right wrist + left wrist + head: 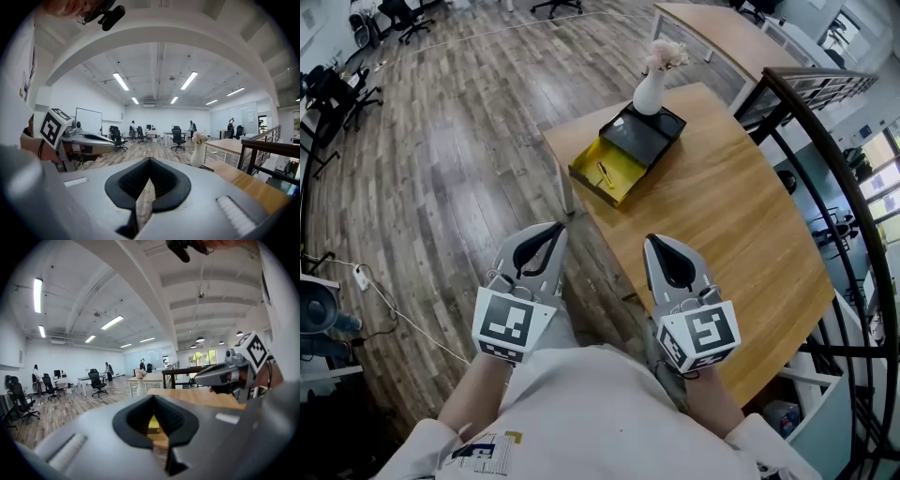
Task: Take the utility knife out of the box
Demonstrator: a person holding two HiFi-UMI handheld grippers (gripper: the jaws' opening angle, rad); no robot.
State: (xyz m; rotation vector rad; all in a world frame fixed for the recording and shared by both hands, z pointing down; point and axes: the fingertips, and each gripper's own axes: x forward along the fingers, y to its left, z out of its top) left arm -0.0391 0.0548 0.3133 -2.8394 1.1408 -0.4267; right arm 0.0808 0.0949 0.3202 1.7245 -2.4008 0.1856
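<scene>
Both grippers are held low, close to the body, pointing at the table [727, 220]. The left gripper [547, 234] is over the floor, just off the table's near corner, with its jaws pressed together and nothing between them. The right gripper [664, 246] is over the table's near edge, its jaws likewise closed and empty. The grippers are side by side and apart. The box [591, 186] lies open at the table's far end, well apart from both grippers: a yellow tray nearer, a black half [642, 136] behind it. The knife [603, 174] lies inside the yellow tray. A white vase [650, 92] with pale flowers stands just beyond the black half. In the left gripper view, yellow shows through the gap behind the jaws.
</scene>
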